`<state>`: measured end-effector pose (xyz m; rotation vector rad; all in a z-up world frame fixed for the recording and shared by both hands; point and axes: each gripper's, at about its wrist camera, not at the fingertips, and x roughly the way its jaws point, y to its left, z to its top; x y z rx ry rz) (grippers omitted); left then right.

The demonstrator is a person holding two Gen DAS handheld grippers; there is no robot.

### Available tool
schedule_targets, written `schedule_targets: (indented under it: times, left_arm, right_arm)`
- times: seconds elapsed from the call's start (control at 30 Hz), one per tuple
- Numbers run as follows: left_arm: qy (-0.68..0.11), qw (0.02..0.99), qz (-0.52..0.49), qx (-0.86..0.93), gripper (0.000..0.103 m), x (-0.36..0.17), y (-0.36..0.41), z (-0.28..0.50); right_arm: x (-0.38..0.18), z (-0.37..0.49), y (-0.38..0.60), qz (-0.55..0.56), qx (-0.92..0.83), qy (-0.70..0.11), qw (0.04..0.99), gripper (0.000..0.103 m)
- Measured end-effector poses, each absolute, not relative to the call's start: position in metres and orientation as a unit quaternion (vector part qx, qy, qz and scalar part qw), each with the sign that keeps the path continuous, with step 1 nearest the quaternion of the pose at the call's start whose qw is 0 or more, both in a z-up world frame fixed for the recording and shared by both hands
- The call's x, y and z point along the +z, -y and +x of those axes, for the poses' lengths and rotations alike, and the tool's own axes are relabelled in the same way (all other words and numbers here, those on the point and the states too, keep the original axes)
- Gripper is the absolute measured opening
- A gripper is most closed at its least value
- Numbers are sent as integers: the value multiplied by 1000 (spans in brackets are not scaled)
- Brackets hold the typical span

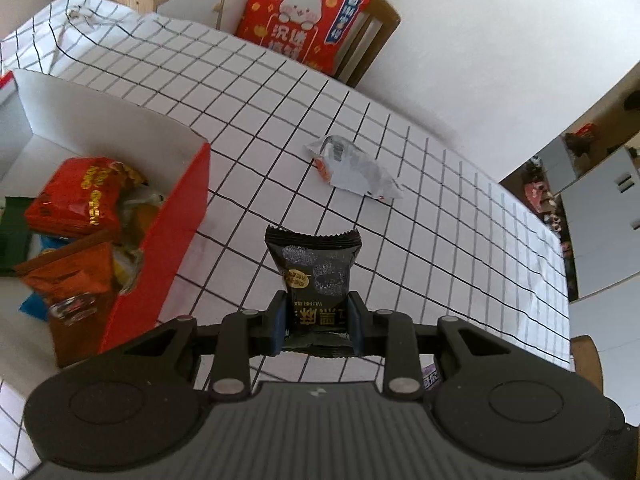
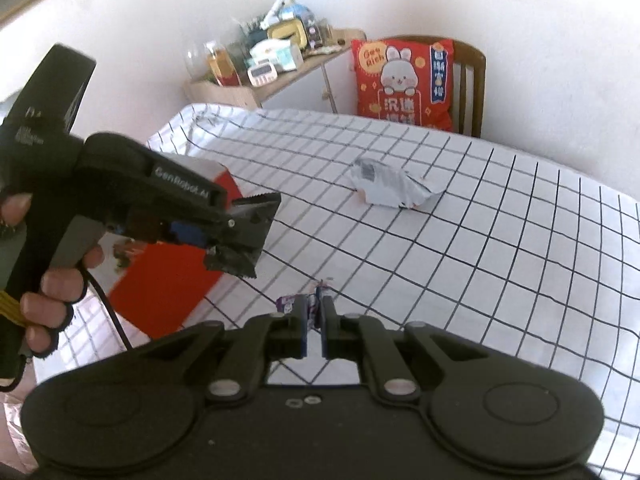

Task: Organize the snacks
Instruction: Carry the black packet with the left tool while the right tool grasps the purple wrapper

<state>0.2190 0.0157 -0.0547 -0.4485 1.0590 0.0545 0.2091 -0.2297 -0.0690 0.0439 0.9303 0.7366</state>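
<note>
In the left wrist view, the left gripper (image 1: 316, 322) has its two blue-padded fingers clamped on the lower half of a black snack packet (image 1: 314, 276), which stands upright between them with its crimped top edge pointing toward 12 o'clock, held above the grid-patterned tablecloth (image 1: 440, 216). At about 9 o'clock from the packet sits the red-sided box (image 1: 168, 248), open at the top, holding several orange and red snack bags (image 1: 76, 200) with bits of blue and green wrapper beside them. Farther out, at roughly 1 o'clock from the packet, a white and silver snack packet (image 1: 354, 168) lies flat on the cloth, well apart from the box. Beyond the table edge at 12 o'clock a red cushion (image 1: 300, 16) with a rabbit print leans on a wooden chair (image 1: 376, 40).

In the right wrist view, the right gripper (image 2: 316, 320) has its fingers drawn close together, pinching a small purple-wrapped candy (image 2: 289, 304) low over the cloth. At 10 o'clock the person's left hand (image 2: 48, 292) grips the other tool, the black packet (image 2: 248, 240) showing at its tip in front of the red box (image 2: 160, 292). The white packet (image 2: 390, 188) lies at 1 o'clock, and a cluttered wooden shelf (image 2: 264, 68) stands against the far wall
</note>
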Motion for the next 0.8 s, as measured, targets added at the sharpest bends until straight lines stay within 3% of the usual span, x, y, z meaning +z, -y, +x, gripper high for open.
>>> schedule_targets:
  times: [0.8]
  left_arm:
    - [-452, 873, -180, 24, 30, 5, -73, 120]
  right_arm:
    - [-12, 144, 186, 37, 392, -405, 826, 5]
